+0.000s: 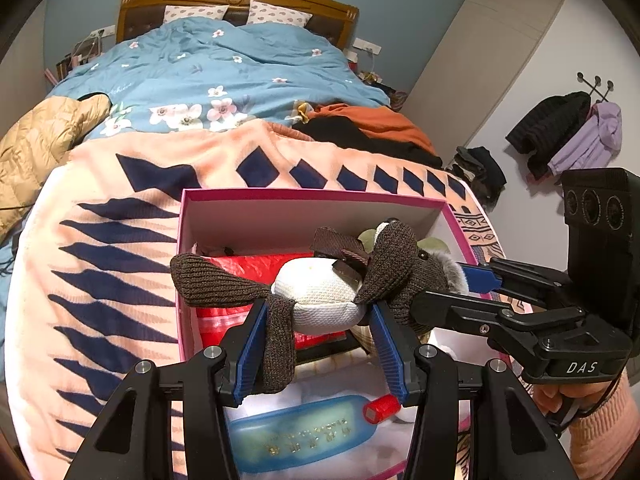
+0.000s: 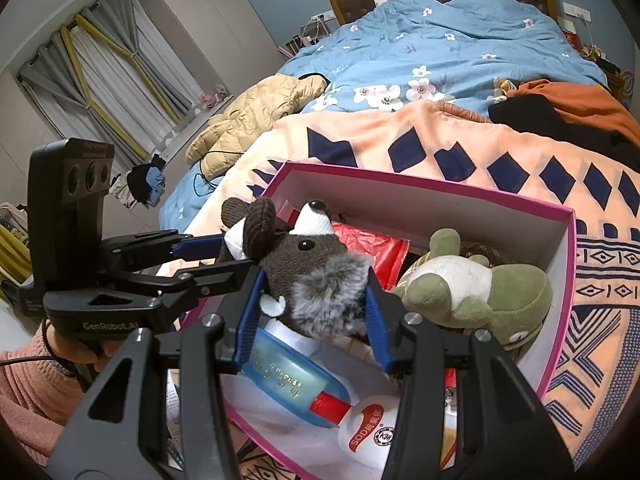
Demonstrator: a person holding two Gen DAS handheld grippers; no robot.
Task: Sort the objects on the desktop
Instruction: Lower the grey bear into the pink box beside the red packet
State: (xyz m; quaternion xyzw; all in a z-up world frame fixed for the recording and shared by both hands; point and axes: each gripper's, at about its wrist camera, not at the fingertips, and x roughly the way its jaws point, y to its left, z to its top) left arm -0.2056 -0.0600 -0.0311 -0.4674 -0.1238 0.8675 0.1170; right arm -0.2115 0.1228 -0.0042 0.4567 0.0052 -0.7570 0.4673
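Plush toy (image 1: 320, 294): clamped by left gripper (image 1: 320, 350) and right gripper (image 2: 310, 312), above pink box (image 2: 420, 186).

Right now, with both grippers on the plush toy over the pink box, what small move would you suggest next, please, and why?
Probably lower it a little and then release. The left gripper clamps the brown plush toy at its body and the right gripper at its head, and it hangs over the pink box, above the blue bottle, beside the green plush.
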